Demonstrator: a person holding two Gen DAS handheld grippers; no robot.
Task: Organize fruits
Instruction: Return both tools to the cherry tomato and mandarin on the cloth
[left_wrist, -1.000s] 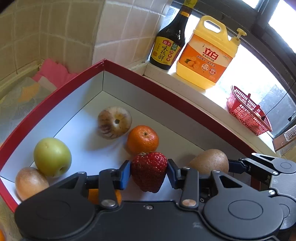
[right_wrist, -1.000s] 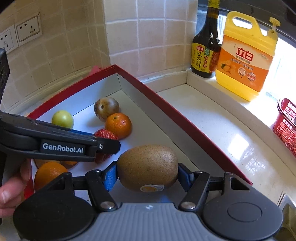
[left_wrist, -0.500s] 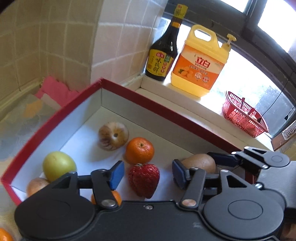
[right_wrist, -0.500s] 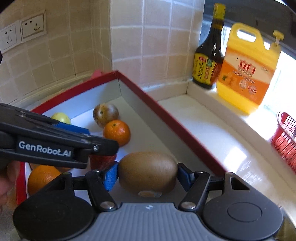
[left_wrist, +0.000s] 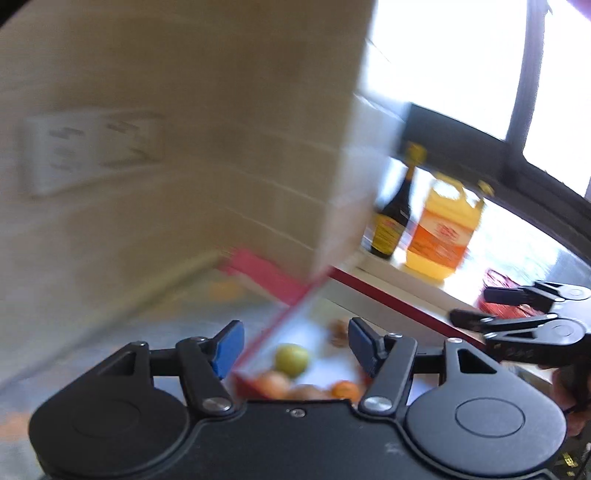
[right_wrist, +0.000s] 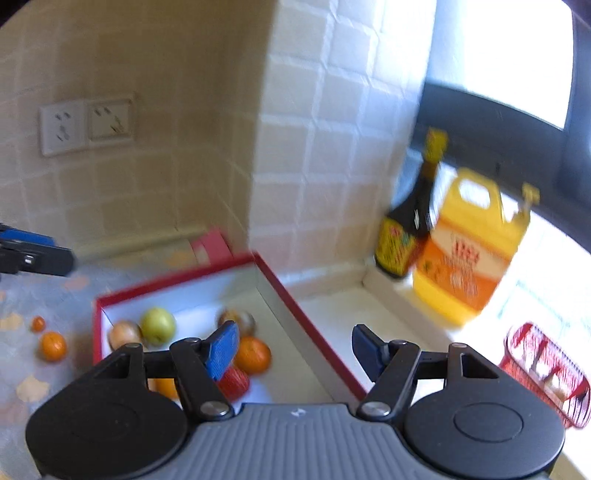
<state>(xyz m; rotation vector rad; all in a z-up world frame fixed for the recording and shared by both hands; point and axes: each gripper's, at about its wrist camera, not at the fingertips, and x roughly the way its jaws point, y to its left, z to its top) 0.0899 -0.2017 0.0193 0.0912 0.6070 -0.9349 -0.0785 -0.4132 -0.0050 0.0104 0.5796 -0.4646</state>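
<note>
Right wrist: tiled corner (right_wrist: 325, 147), speckled counter (right_wrist: 37, 295); both hand-held grippers (right_wrist: 291, 347) apart, empty.

beige tiled wall (right_wrist: 147, 203) | twin wall sockets (right_wrist: 86, 125) | bright window (left_wrist: 443, 74)

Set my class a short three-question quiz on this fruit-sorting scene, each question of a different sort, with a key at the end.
1. True or false: the right gripper holds a fruit between its fingers.
2. Which kind of fruit lies on the counter outside the red box? A. green apple B. orange C. strawberry
3. Fill in: the dark bottle stands beside a ____ jug on the sill.

Key: 1 false, its fingers are apart with nothing between them; 2 B; 3 yellow.
</note>
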